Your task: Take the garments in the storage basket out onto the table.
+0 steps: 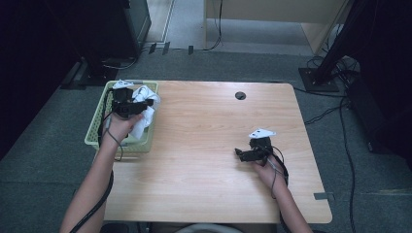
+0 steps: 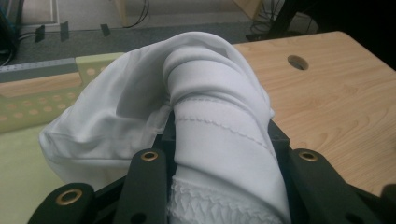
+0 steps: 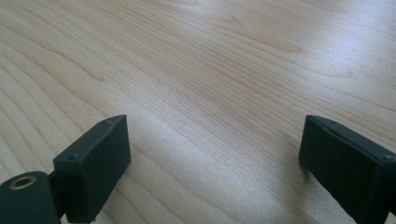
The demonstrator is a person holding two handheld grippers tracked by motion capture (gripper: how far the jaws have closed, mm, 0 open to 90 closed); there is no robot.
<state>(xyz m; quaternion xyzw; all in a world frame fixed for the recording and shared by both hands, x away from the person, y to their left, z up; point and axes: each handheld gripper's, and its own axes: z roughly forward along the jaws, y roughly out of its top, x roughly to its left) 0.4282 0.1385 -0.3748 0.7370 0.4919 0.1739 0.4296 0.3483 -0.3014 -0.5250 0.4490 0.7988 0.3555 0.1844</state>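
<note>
now our left gripper [image 1: 127, 104] clamps the white cloth [image 2: 219, 121] over the green basket [image 1: 97, 121] at the table's [image 1: 204, 160] far left; our right gripper [image 3: 210, 154], jaws apart, rests near right.

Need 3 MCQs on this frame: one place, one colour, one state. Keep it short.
1. Where is the white cloth?
A. in the left claw, over the basket
B. flat at table centre
C. on the floor

2. What colour is the basket?
A. red
B. light green
C. blue

3. How is the right claw?
A. shut on the cloth
B. shut on a cup
C. open, nothing between its jaws

Answers:
1 A, the cloth is bunched between the left jaws, above the basket.
2 B, its perforated wall is pale green.
3 C, bare table shows between the spread jaws.
</note>
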